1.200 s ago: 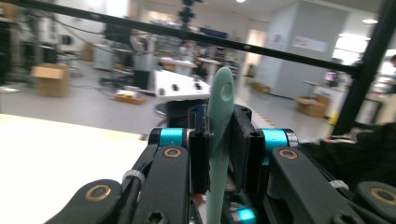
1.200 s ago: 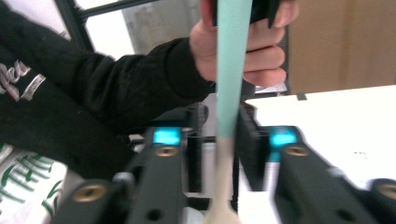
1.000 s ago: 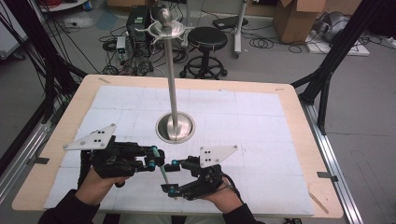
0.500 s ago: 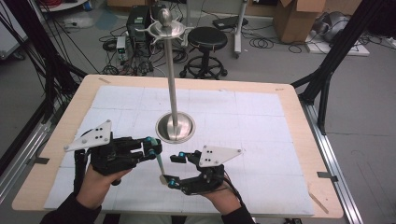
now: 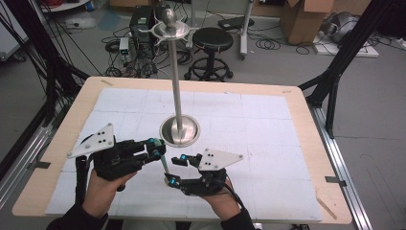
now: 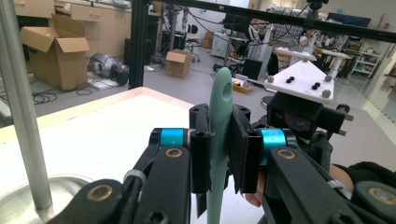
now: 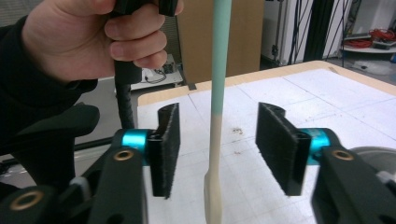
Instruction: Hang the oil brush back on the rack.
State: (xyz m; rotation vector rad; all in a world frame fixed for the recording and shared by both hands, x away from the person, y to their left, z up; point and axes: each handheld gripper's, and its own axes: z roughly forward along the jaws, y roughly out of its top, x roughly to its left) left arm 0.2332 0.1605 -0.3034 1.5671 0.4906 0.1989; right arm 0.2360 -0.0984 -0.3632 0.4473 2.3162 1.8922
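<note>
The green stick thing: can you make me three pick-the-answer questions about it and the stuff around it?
1. Where does the metal stand sit?
A. on the table's white mat
B. on the floor
C. on a stool

2. What colour is the stick's handle?
A. red
B. pale green
C. black

3. How is the right tool?
A. clamped on the stick
B. open around the stick
C. far from the stick

Answers:
1 A, its round base rests on the mat.
2 B, the left tool grips the green part.
3 B, gaps show both sides; its jaws have just been closing.

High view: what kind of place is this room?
Probably a robotics lab or workshop: tangled black cables on the grey floor, brown cardboard boxes, and a black frame of metal struts around the wooden table.
</note>
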